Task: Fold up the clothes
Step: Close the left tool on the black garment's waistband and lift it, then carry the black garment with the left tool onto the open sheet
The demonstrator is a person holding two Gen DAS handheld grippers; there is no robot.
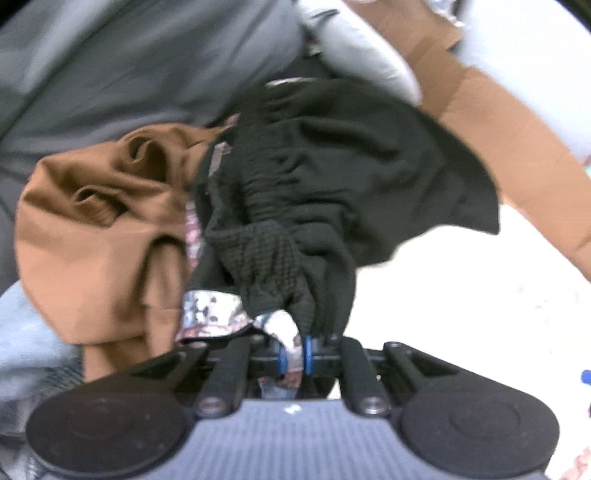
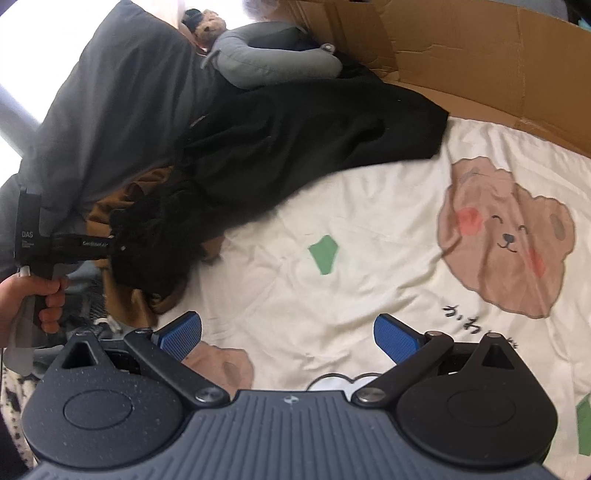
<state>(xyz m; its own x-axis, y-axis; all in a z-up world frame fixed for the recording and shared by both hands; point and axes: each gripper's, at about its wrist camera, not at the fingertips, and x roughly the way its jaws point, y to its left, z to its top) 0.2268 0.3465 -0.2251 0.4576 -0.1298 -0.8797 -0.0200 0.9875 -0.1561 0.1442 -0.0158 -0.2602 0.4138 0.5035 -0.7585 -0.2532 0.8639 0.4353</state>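
A black waffle-knit garment [image 1: 325,173] with a patterned inner band [image 1: 210,314] lies bunched over a brown garment [image 1: 92,240]. My left gripper [image 1: 293,354] is shut on the black garment's bunched end and its patterned band. In the right wrist view the same black garment [image 2: 295,140] stretches across the cream bear-print sheet [image 2: 351,258], with the left gripper [image 2: 110,243] buried in its near end and a hand [image 2: 33,299] on the handle. My right gripper [image 2: 288,338] hangs open over the sheet, its blue pads [image 2: 395,338] wide apart and nothing between them.
A dark grey duvet [image 2: 110,92] and a grey pillow [image 2: 273,55] lie at the back, with a small brown plush toy [image 2: 210,24] beyond. A cardboard wall [image 2: 480,55] runs along the far right edge of the bed. Light blue fabric [image 1: 26,343] sits at the lower left.
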